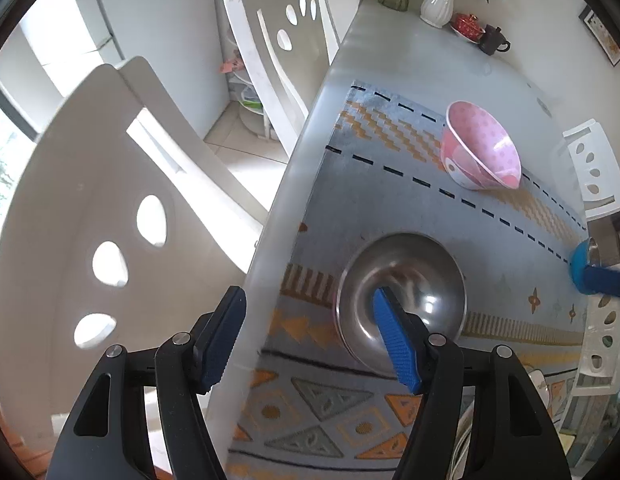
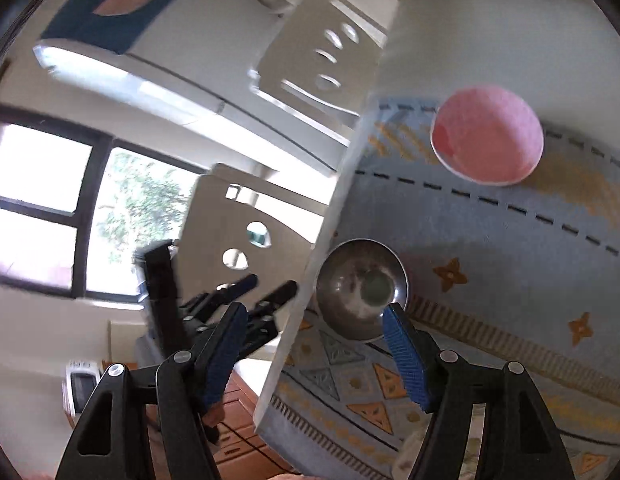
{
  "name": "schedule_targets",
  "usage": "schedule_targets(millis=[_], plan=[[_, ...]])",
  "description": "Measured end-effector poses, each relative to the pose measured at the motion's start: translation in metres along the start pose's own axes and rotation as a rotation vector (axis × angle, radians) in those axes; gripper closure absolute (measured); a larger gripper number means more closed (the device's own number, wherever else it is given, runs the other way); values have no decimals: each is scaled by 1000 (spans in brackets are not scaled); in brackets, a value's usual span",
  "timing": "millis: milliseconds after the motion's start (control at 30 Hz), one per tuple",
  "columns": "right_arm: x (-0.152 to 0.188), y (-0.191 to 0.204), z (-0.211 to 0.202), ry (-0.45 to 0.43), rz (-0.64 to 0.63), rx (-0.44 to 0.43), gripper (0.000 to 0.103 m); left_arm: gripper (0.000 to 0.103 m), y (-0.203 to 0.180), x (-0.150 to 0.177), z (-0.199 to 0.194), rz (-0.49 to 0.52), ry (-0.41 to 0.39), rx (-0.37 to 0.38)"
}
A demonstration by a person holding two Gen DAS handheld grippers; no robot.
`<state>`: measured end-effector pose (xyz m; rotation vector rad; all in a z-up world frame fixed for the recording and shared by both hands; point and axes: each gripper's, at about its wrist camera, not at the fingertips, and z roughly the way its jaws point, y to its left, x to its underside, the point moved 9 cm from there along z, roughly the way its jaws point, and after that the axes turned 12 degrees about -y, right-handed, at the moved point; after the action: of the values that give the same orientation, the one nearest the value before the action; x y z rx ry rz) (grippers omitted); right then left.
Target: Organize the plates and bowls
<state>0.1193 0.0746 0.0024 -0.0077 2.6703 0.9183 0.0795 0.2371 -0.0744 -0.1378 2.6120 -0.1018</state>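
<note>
A steel bowl (image 1: 402, 300) sits near the table's left edge on a patterned mat; it also shows in the right wrist view (image 2: 362, 288). A pink dotted bowl (image 1: 482, 146) stands farther back on the mat, also in the right wrist view (image 2: 488, 134). My left gripper (image 1: 310, 320) is open above the table edge, its right finger over the steel bowl. My right gripper (image 2: 314, 332) is open and empty above the steel bowl's near side. The left gripper (image 2: 266, 292) shows beyond the table edge in the right wrist view. The right gripper's blue fingertip (image 1: 602, 276) shows at the far right.
White chairs (image 1: 110, 220) (image 1: 286, 40) stand along the table's left side, another chair (image 1: 594, 168) at the right. Vases (image 1: 438, 0), a red cup (image 1: 468, 26) and a dark teapot (image 1: 494, 40) stand at the table's far end. White dishes (image 1: 538, 380) peek at bottom right.
</note>
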Motion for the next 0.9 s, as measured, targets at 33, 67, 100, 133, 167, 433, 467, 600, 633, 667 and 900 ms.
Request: schedule_targets(millis=[33, 67, 100, 133, 167, 433, 467, 600, 633, 667, 900], plan=[[2, -5, 11, 13, 21, 14, 35, 39, 2, -1, 4, -1, 5, 5], [4, -11, 21, 27, 44, 25, 35, 39, 4, 0, 8, -1, 14, 12], [6, -16, 30, 41, 65, 34, 35, 39, 6, 1, 14, 0, 24, 16], [10, -24, 41, 57, 76, 52, 35, 39, 7, 2, 17, 1, 32, 19], [12, -29, 49, 68, 78, 67, 35, 39, 7, 5, 21, 5, 42, 24], [27, -74, 89, 97, 190, 105, 35, 39, 3, 19, 47, 11, 112, 57], [28, -77, 92, 96, 205, 100, 35, 39, 2, 19, 49, 10, 114, 59], [36, -88, 107, 110, 251, 82, 37, 45, -5, 19, 55, -4, 126, 92], [38, -89, 110, 115, 255, 78, 41, 51, -8, 19, 56, -7, 130, 106], [39, -90, 113, 119, 260, 76, 42, 54, -11, 20, 58, -8, 137, 117], [45, -100, 128, 153, 271, 85, 56, 83, -28, 31, 70, 9, 175, 140]])
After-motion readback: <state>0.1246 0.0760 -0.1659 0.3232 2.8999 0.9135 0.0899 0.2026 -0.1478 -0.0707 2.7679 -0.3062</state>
